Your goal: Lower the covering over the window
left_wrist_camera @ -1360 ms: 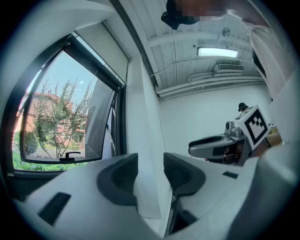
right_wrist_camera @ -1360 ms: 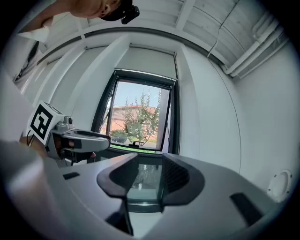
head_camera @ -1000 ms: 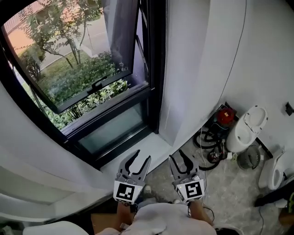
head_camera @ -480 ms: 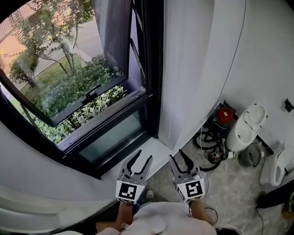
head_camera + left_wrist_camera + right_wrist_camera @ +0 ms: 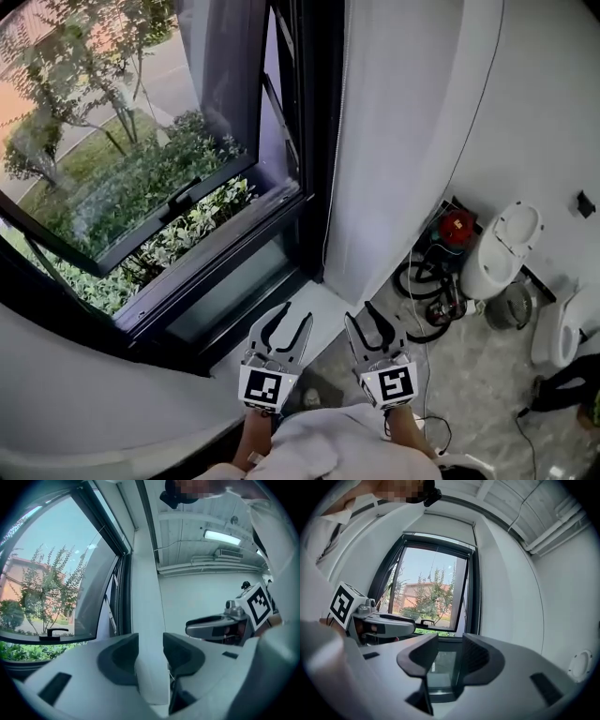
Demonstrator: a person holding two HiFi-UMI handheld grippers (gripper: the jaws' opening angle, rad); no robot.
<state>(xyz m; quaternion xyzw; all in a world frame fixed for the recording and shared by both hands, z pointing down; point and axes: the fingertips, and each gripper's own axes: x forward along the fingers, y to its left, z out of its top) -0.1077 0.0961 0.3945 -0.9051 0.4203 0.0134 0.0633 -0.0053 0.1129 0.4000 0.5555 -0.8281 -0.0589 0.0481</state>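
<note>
Dark-framed window uncovered (sash tilted outward).

Left claw and right claw side by side, jaws apart.

red canister beside white toilet; black hoses coiled on floor; shrubs outside.

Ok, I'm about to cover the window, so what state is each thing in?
Window sash: open, tilted outward at the bottom, glass uncovered.
Lower pane: shut, uncovered.
Left gripper: jaws apart, holding nothing.
Right gripper: jaws apart, holding nothing.
</note>
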